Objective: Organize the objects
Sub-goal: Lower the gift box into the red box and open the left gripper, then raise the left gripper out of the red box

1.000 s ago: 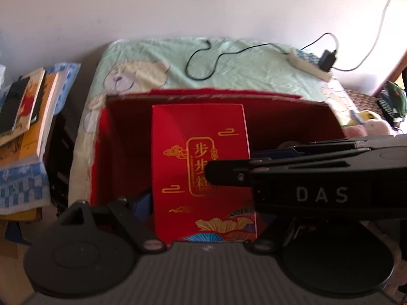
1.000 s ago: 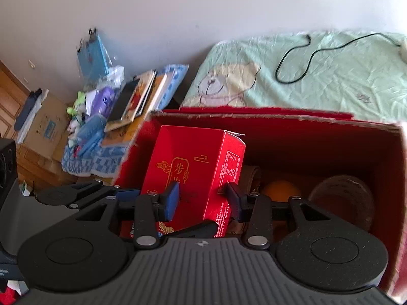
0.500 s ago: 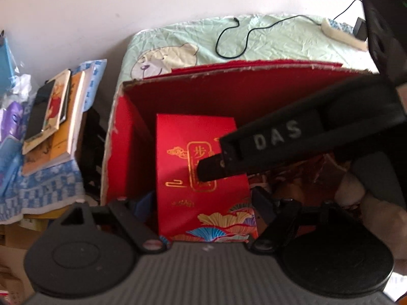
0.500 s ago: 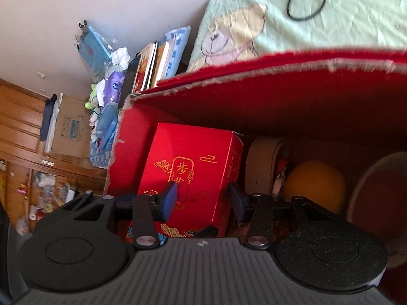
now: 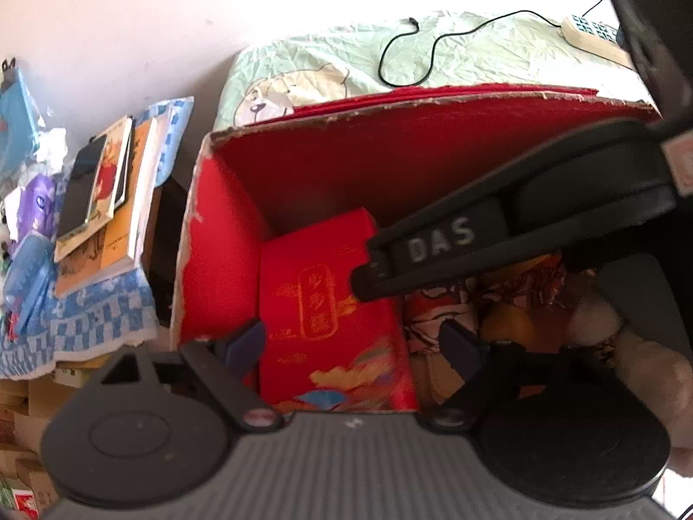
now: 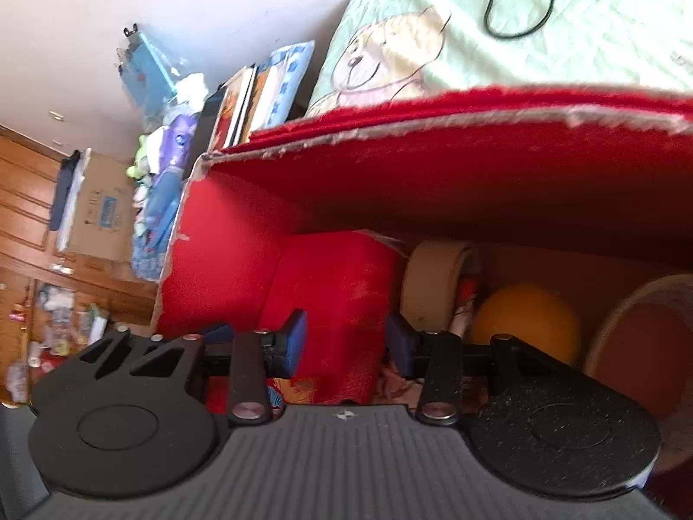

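Surroundings: a stack of books [image 5: 104,199] lies on a blue checked cloth [image 5: 86,325] left of the big red box [image 5: 208,268]; behind it a green bedsheet [image 5: 476,56] carries a black cable [image 5: 433,43] and a power strip [image 5: 593,39].
In the way: in the left wrist view, the right gripper's black finger marked DAS [image 5: 437,247] crosses over the gift box [image 5: 329,312], hiding its upper right corner.
Gift box: stands in the left end of the big red box, close against its left wall.
Left gripper [image 5: 353,346]: fingers spread, one on each side of the gift box, not pressing it.
Right gripper [image 6: 344,342]: fingers apart, straddling the gift box's narrow side; contact cannot be told.
Big red box contents: gift box, a tape roll [image 6: 433,286], an orange ball [image 6: 526,320] and a round bowl [image 6: 645,329] at right.
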The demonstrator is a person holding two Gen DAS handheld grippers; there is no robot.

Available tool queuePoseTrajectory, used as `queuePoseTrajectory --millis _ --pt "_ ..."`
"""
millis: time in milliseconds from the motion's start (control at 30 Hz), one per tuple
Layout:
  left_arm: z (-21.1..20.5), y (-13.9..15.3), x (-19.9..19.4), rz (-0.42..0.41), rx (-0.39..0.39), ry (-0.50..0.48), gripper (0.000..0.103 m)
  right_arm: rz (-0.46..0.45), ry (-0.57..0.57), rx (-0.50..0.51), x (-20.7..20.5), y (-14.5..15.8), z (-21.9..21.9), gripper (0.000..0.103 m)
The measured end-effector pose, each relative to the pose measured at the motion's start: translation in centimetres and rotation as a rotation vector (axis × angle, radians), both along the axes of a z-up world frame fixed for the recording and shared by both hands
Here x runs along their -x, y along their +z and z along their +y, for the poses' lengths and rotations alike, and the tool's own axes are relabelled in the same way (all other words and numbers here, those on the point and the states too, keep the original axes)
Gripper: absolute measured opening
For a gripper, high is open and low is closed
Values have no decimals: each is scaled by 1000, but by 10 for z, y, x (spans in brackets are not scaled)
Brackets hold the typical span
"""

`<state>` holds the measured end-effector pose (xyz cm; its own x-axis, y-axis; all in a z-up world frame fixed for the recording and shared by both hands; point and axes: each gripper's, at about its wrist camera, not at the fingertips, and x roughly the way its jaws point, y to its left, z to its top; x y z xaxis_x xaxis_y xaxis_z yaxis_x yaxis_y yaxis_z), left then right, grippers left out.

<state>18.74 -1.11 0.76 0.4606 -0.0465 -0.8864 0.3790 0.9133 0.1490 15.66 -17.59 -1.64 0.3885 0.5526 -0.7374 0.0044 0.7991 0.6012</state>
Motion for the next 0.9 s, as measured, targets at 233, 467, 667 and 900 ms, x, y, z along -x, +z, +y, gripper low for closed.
queuePoseTrajectory --millis 233,467,667,900 --pt "3 5 3 -1 10 15 88 -72 -89 112 25 26 -11 45" --pt "1 17 15 -19 41 13 88 -125 -221 264 58 46 -22 46" --pt "-3 28 31 -43 62 -1 88 -168 -286 321 80 55 -16 49" --pt "-5 35 49 -50 87 -3 88 -195 -340 381 107 65 -13 49"
